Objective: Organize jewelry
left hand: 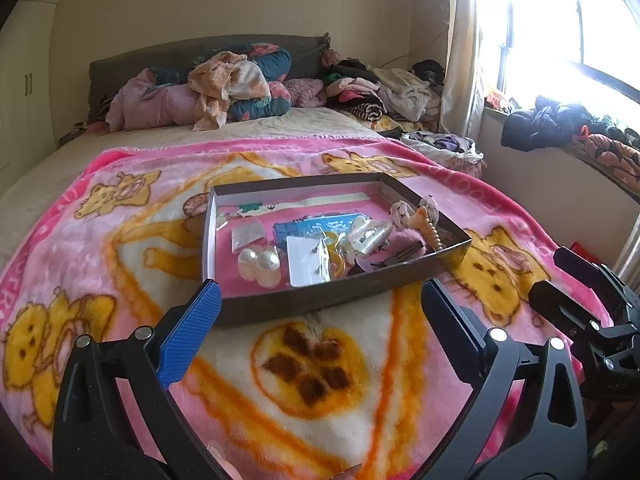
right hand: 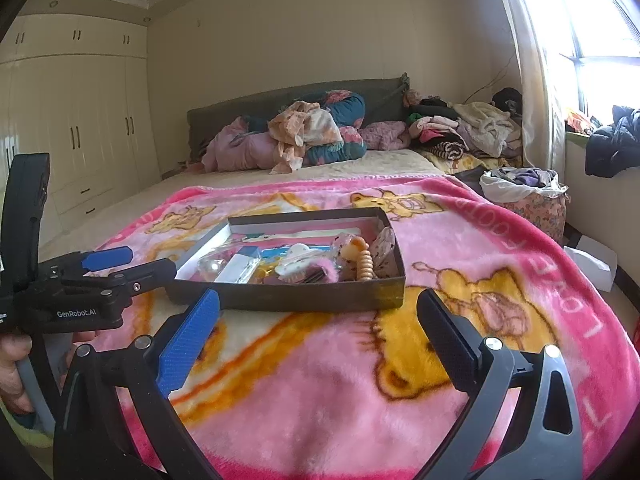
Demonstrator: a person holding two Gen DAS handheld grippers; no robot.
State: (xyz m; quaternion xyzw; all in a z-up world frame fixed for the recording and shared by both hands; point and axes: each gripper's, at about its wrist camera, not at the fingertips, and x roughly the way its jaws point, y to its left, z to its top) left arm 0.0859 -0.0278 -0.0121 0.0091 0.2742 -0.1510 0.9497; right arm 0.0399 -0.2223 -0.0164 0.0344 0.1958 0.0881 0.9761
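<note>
A shallow dark box (left hand: 320, 298) (right hand: 288, 296) lies on a pink cartoon-bear blanket (left hand: 312, 380) (right hand: 320, 380) on the bed. Inside it sit two large pearl balls (left hand: 260, 262), a white card with earrings (left hand: 307, 260), a blue card (left hand: 308, 226), a white hair claw (left hand: 366, 234) (right hand: 294, 260) and a beaded cream clip (left hand: 432, 232) (right hand: 364, 266). My left gripper (left hand: 320, 300) stands open just short of the box's near wall, nothing between its fingers. My right gripper (right hand: 318, 306) is open too, near the box's near right corner, empty. The left gripper also shows in the right wrist view (right hand: 132, 262).
Piled clothes and pillows (left hand: 224, 88) (right hand: 304, 136) lie at the head of the bed. A basket of laundry (right hand: 528, 196) stands on the right beside the bed under a bright window. White wardrobes (right hand: 80, 120) line the left wall. A hand (right hand: 12, 364) holds the left gripper's handle.
</note>
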